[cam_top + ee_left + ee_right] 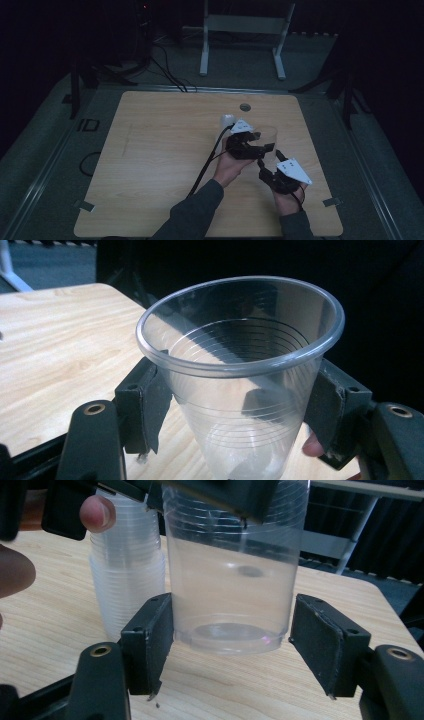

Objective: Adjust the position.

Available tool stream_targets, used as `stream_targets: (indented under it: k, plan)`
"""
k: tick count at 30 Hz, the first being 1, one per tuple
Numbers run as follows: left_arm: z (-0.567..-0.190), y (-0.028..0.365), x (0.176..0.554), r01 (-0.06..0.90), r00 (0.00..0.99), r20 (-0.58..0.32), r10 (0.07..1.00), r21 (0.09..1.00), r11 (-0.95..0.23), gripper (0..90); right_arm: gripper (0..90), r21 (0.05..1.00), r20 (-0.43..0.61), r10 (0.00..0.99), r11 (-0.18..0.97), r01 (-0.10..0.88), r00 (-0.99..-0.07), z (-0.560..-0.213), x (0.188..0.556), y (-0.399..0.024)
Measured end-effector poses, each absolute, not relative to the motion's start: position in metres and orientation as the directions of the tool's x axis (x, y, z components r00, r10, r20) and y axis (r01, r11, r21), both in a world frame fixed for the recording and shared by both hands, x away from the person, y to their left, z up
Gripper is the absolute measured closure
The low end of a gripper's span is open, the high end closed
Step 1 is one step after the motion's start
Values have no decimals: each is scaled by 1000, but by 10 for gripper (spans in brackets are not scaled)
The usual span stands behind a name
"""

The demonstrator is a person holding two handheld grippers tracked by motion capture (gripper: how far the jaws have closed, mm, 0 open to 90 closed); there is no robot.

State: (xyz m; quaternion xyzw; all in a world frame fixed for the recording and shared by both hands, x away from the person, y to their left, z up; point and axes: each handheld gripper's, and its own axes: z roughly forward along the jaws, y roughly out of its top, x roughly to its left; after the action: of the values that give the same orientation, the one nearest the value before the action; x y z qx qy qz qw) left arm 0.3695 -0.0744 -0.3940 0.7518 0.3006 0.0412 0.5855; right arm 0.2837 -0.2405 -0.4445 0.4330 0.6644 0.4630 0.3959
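Observation:
A clear plastic cup [240, 365] hangs just above the wooden table [150, 165], right of centre, upright. My left gripper [240, 410] is shut on it, with one pad on each side just under the rim. In the high view that gripper [252, 142] is near the cup [267, 134]. My right gripper [232, 645] stands open around the cup's base [230, 632]; its right pad [327, 645] is clear of the wall and its left pad [152, 640] lies close against it. The right gripper [267, 167] sits nearer the person.
A stack of clear cups [127, 580] stands on the table just behind the held cup, also in the high view as the stack [227, 121]. A round hole [244, 107] is near the table's far edge. A white frame [245, 25] and cables lie on the floor beyond.

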Motion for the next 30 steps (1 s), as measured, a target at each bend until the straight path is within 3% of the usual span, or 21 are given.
stream_targets:
  k: [8,15,23,30]
  plan:
    - [-393,-81,361,320,826,-159,541,923,-216,325,329,951,-100,928,195,239,-360,-443,288,-244]
    - [-394,-85,357,295,829,-117,547,922,-250,324,331,947,-87,922,194,256,-377,-444,291,-244]
    - [-395,-86,356,297,838,-125,531,921,-252,295,403,944,-85,921,197,265,-381,-447,292,-244]
    - [-395,-84,359,327,834,-182,521,924,-200,271,408,946,-85,920,195,259,-381,-447,292,-244]
